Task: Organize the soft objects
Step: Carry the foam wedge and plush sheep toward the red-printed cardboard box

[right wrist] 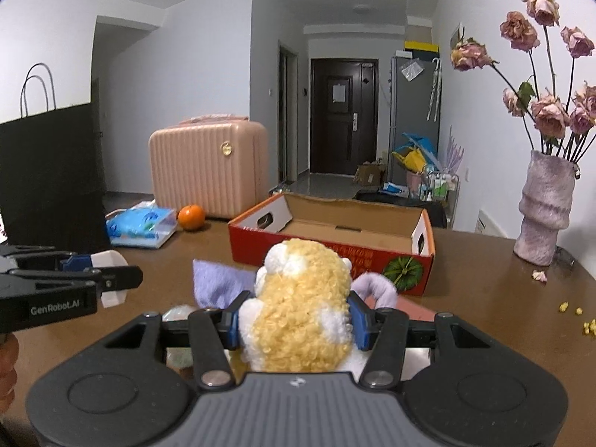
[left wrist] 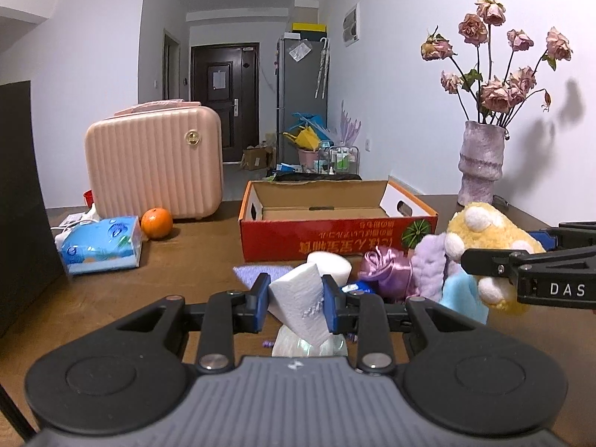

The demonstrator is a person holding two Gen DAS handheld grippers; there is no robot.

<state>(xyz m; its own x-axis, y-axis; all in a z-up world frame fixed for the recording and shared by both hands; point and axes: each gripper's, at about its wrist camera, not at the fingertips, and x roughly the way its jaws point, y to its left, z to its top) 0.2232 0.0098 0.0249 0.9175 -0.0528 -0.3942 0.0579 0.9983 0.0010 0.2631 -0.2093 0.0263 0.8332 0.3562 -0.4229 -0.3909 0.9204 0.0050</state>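
My left gripper [left wrist: 296, 300] is shut on a white foam wedge [left wrist: 298, 303], lifted above the brown table. My right gripper [right wrist: 294, 320] is shut on a yellow-and-white plush toy [right wrist: 303, 313], also lifted; that toy [left wrist: 484, 238] shows at the right of the left wrist view. Below lie a lilac cloth [left wrist: 260, 273], a pink satin bundle [left wrist: 387, 266], a lilac fluffy piece [left wrist: 432, 264], a light blue piece [left wrist: 463, 296] and a white foam cylinder [left wrist: 331, 260]. An open red cardboard box [left wrist: 335, 234] stands empty just beyond them.
A pink hard case [left wrist: 154, 162], an orange [left wrist: 156, 222] and a blue tissue pack [left wrist: 100, 244] sit at the far left. A black paper bag [right wrist: 48, 175] stands at the left edge. A vase of dried roses [left wrist: 480, 160] stands at the right.
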